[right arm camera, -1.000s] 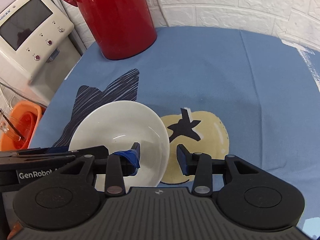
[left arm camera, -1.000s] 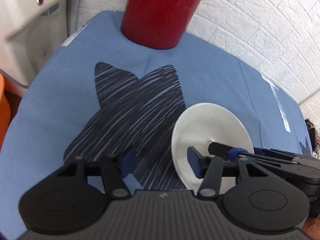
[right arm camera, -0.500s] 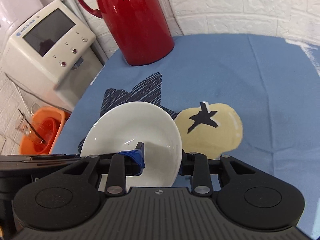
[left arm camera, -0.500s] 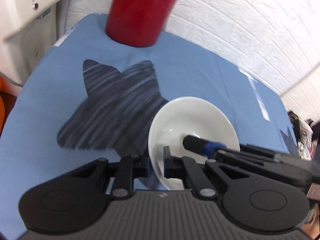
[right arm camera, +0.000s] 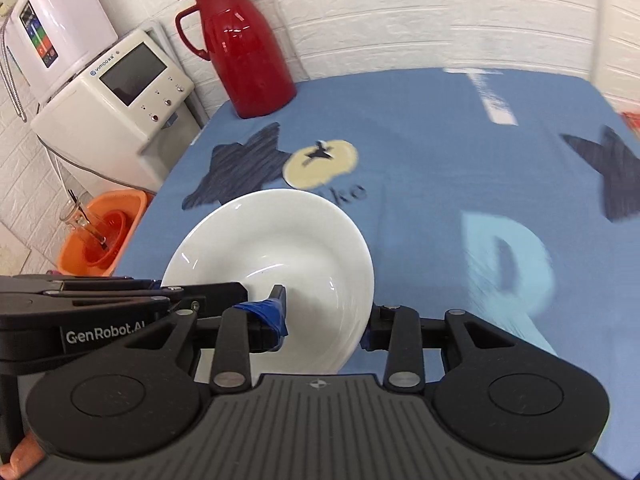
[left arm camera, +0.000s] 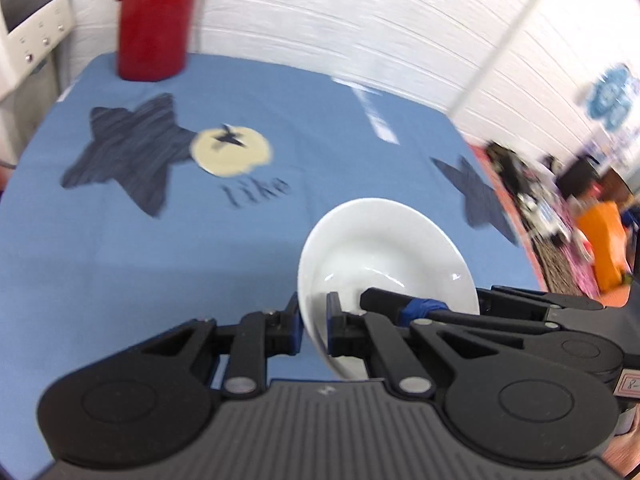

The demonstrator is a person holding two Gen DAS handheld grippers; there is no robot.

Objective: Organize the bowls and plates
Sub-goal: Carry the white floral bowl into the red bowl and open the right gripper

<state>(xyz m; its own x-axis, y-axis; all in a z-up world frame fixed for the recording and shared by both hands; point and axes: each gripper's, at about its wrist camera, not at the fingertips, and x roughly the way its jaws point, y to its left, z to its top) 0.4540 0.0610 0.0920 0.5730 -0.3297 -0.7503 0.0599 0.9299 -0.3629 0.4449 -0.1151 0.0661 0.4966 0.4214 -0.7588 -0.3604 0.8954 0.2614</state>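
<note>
From my left wrist camera, the left gripper [left arm camera: 312, 328] has its fingers clamped on the near left rim of the white bowl [left arm camera: 384, 256], one finger outside the wall and one inside. The bowl hangs tilted above the blue cloth [left arm camera: 200, 264] covering the worktop. The right gripper's finger [left arm camera: 400, 304], wrapped in blue tape, reaches into the bowl from the right, just beside my inner finger. Far ahead and to the left of my fingers stands a red thermos jug [left arm camera: 154, 20] against the white brick wall [left arm camera: 360, 20]. Between it and the bowl the cloth carries a dark star, a pale yellow round patch and the word "like". Off the worktop's right edge I see blurred clutter and something orange.

From my right wrist camera, the right gripper [right arm camera: 324, 320] straddles the bowl's [right arm camera: 272, 260] near right rim, taped finger inside and the other outside against the wall, so it looks clamped there too. The left gripper [right arm camera: 224, 292] enters from the left. Only this view shows the jug's handle and lid, a white appliance with a screen [right arm camera: 120, 96] left of the worktop, another white unit [right arm camera: 56, 20] atop it, and an orange basin [right arm camera: 104, 236] low down holding a glass.
</note>
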